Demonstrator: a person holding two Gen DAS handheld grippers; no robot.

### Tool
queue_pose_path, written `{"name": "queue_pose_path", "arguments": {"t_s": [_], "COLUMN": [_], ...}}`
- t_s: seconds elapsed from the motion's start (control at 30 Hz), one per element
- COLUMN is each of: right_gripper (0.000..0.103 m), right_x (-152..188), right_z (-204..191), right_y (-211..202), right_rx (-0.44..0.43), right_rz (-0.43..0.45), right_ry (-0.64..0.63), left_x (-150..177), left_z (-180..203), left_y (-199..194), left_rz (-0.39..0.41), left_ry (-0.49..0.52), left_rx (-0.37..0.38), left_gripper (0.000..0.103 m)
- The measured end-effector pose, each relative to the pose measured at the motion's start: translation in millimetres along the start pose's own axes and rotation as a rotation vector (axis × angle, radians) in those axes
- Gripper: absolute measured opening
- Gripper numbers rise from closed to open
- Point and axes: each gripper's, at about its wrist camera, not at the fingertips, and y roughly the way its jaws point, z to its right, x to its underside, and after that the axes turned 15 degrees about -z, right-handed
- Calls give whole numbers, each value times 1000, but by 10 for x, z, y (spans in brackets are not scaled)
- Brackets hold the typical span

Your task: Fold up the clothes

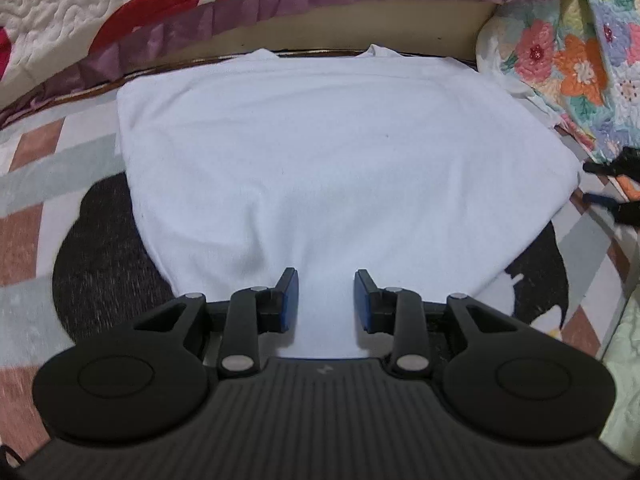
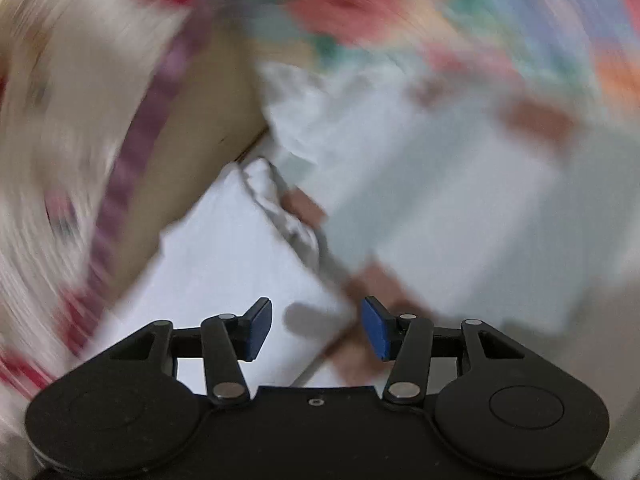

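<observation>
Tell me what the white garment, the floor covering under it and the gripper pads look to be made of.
White garment: soft knit, probably cotton jersey; matte, drapes in gentle wrinkles, no sheen.
Floor covering: looks like a short-pile printed rug; fuzzy texture shows in its dark patch, with pink, grey and white blocks.
Left gripper pads: blue, matte, likely rubber or foam facing on black hard plastic fingers.

No lettering, brand name or number can be read anywhere in my two views. The only sign is a small pale emblem [image 1: 323, 370] — shaped like a sideways bow tie — stamped on the ribbed black housing of my left gripper [image 1: 326, 300]; the right wrist view is too blurred to show any.
</observation>
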Motion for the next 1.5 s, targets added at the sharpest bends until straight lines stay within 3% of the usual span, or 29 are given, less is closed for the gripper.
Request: {"name": "queue_pose_path", "arguments": {"t_s": [0.07,0.27,0.37,0.43,0.47,0.53,0.67,0.93,1.07,1.13,1.23,1.3,1.37,1.5], "right_gripper": [56,59,63,42,8,9,8,8,18,20,35,39,43,48], "right_x": [73,41,59,102,123,156,140,74,103,131,194,236,231,149], "right_z": [86,-86,-142,-88,-59,-21,-107,-189,-110,-77,-40,-44,-85,-210], "right_y": [43,319,436,437,429,396,316,307,290,269,292,331,382,500], "right_rx": [-48,-97,-136,-156,-158,-152,-79,14,-4,-14,-40,-59,-69,-58], "right_rz": [-12,-62,-1,104,136,173,191,169,151,136,95,75,69,80], "right_ry": [48,19,64,160,185,197,71,-81,-60,-56,-44,-44,-60,-115], "left_x": [31,46,42,34,35,44,118,306,344,320,204,70,-80,-370], "left_z": [-7,22,-20,-108,-142,-158,-49,-92,65,188,411,534,632,722], "left_y": [-4,-3,-8,-22,-29,-45,-61,-199,-284,-318,-308,-222,-135,-1], "left_rz": [1,4,8,10,8,5,-1,-25,-2,63,140,142,153,221], "left_ry": [-1,-13,-33,-72,-82,-92,-46,-122,-119,-92,-50,-23,20,99], "left_rx": [-9,-23,-18,-24,-17,-32,-116,-147,-196,-158,-39,42,56,-32], "left_gripper": [30,30,30,30,30,30,29,29,34,36,41,41,41,45]}}
